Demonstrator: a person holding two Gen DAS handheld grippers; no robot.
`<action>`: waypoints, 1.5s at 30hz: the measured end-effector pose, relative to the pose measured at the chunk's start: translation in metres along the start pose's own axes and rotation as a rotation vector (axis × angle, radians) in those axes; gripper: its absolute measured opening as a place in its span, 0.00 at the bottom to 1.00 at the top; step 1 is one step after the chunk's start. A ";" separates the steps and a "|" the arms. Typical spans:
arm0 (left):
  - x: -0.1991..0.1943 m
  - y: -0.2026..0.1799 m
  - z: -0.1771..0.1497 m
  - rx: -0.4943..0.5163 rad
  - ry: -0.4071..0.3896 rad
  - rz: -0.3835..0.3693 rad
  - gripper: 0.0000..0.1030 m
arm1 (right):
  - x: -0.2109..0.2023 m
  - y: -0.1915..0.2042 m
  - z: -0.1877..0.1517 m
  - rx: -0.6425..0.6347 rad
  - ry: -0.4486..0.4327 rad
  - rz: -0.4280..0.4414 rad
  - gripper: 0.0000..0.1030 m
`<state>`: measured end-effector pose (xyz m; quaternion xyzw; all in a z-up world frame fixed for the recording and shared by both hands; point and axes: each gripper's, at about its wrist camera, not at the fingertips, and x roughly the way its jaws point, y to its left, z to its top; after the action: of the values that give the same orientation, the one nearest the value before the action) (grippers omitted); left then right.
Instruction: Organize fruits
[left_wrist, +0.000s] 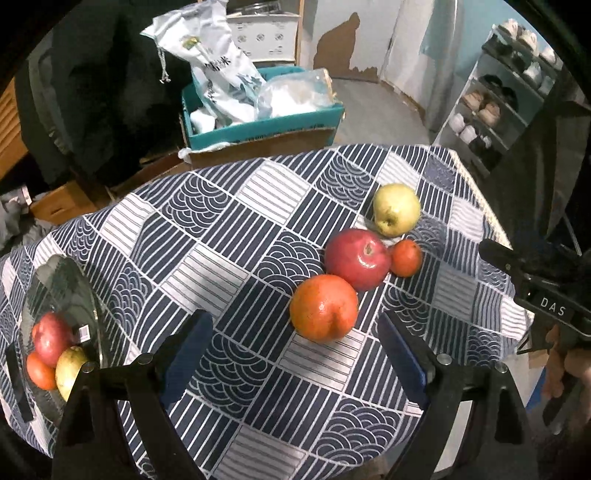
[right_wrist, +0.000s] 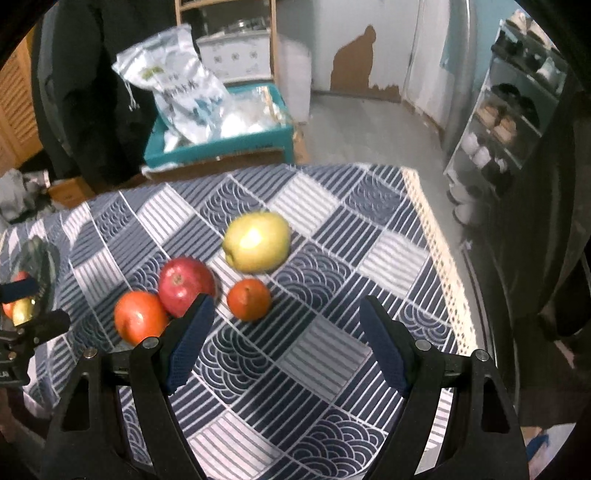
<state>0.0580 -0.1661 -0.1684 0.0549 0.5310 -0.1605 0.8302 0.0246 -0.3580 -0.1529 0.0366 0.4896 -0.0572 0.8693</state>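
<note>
Four fruits are sitting in a loose cluster on the tabletop (left_wrist: 221, 236), which is wearing a blue-and-white patterned cloth: a large orange (left_wrist: 324, 307) nearest the left gripper, a red apple (left_wrist: 357, 258) touching it just behind, a small orange (left_wrist: 405, 257) touching the apple's right side, and a yellow-green apple (left_wrist: 396, 209) at the far end, just beyond the red one. In the right wrist view the same four are showing as the large orange (right_wrist: 140, 322), the red apple (right_wrist: 185, 285), the small orange (right_wrist: 248, 299) and the yellow-green apple (right_wrist: 256, 242). At the tabletop's left edge a shiny round lid (left_wrist: 61, 332) is lying and mirroring the fruits. The left gripper (left_wrist: 295, 369) is hanging over the cloth with its jaws standing wide apart and nothing between them, the large orange lying just ahead of it. The right gripper (right_wrist: 286, 336) is also pointing down at the cloth with jaws spread wide and empty, the small orange just ahead of its left finger. Beyond the tabletop a teal box (left_wrist: 258, 127) is holding white bags, and a shoe rack (left_wrist: 498, 99) is standing at the right.
</note>
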 end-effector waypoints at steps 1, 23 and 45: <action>0.005 -0.002 0.000 0.008 0.005 0.006 0.89 | 0.004 0.000 -0.001 0.000 0.010 0.000 0.79; 0.095 -0.029 -0.008 0.093 0.137 0.035 0.89 | 0.067 -0.001 -0.021 -0.018 0.159 0.051 0.79; 0.110 -0.013 -0.008 0.074 0.149 -0.031 0.67 | 0.113 0.017 -0.011 -0.038 0.194 0.140 0.76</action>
<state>0.0897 -0.1988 -0.2698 0.0894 0.5858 -0.1882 0.7832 0.0758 -0.3473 -0.2546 0.0597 0.5687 0.0166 0.8202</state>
